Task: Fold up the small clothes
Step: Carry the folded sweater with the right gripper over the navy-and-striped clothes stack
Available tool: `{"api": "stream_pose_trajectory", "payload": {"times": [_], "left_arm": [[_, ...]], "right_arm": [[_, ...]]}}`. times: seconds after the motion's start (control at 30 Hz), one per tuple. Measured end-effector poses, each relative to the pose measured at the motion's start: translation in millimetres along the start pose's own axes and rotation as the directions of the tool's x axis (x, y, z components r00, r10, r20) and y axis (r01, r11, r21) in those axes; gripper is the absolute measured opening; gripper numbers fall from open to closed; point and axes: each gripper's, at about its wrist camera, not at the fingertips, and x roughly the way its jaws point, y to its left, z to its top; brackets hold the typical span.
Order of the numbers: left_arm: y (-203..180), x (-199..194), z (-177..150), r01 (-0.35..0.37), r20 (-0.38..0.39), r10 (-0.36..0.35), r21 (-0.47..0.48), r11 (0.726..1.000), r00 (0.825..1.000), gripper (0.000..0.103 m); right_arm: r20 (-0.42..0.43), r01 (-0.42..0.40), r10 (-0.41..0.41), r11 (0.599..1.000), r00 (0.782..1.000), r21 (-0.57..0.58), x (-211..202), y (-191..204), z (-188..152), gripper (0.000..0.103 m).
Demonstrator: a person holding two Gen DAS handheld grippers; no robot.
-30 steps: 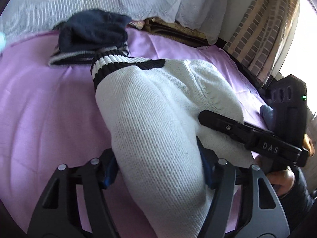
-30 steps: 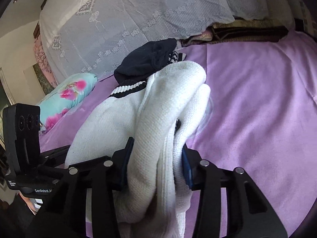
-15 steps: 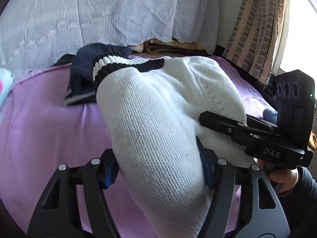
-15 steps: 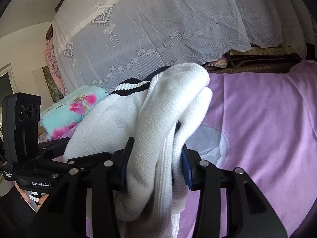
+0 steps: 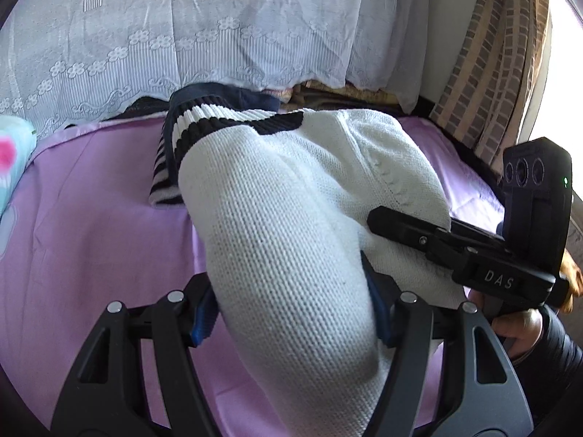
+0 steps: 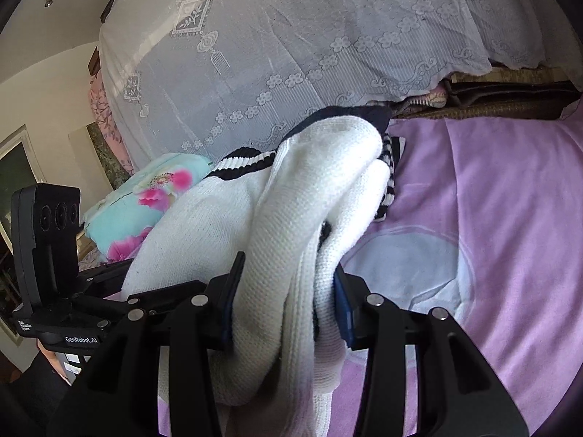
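White knit sweater (image 5: 309,225) with black-striped ribbing hangs bunched between both grippers above the purple bed sheet (image 5: 80,255). To fold it well, I'd say both hands should travel together, keeping the fabric taut and level, then lay it flat. Left gripper (image 5: 291,313) clamps a thick wad between its fingers; right gripper (image 6: 288,302) pinches a doubled fold.

The white knit garment (image 5: 291,218) has been lifted higher above the purple bedsheet (image 5: 73,236).
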Motion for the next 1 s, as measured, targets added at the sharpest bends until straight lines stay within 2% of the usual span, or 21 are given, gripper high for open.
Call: {"api": "stream_pose_trajectory", "payload": {"times": [0.3, 0.4, 0.47, 0.57, 0.67, 0.8, 0.93, 1.0], "left_arm": [[16, -3, -30, 0.006, -0.053, -0.008, -0.048, 0.999, 0.999, 0.067], [19, 3, -36, 0.003, -0.071, -0.006, -0.049, 0.999, 0.997, 0.067], [26, 15, -42, 0.003, -0.107, -0.01, -0.059, 0.998, 0.994, 0.068], [36, 36, -55, 0.003, -0.171, -0.022, -0.111, 0.994, 0.985, 0.074], [37, 32, -53, 0.013, -0.154, -0.031, -0.118, 0.993, 0.988, 0.074], [31, 20, -43, 0.01, -0.112, -0.022, -0.101, 0.995, 0.993, 0.069], [24, -12, -11, 0.051, -0.009, -0.052, -0.071, 0.996, 0.999, 0.068], [18, -19, 13, 0.031, 0.023, -0.031, -0.016, 0.999, 0.999, 0.069]], "right_arm": [[-0.066, -0.006, 0.006, 1.0, 0.998, 0.007, 9, 7, -21, 0.044], [-0.126, 0.001, 0.004, 0.999, 0.992, 0.038, 24, -4, -30, 0.044], [-0.169, 0.008, 0.007, 0.996, 0.986, 0.087, 36, -17, -39, 0.044], [-0.164, -0.013, 0.032, 0.993, 0.986, 0.118, 36, -22, -40, 0.045], [-0.141, 0.0, 0.013, 0.996, 0.99, 0.095, 31, -15, -40, 0.044], [-0.03, -0.013, 0.013, 1.0, 0.999, 0.008, 5, 2, -21, 0.042], [0.062, -0.018, 0.021, 0.998, 0.998, -0.052, -10, 14, 26, 0.043], [0.078, -0.016, 0.02, 0.999, 0.997, -0.05, 1, 10, 58, 0.043]]}}
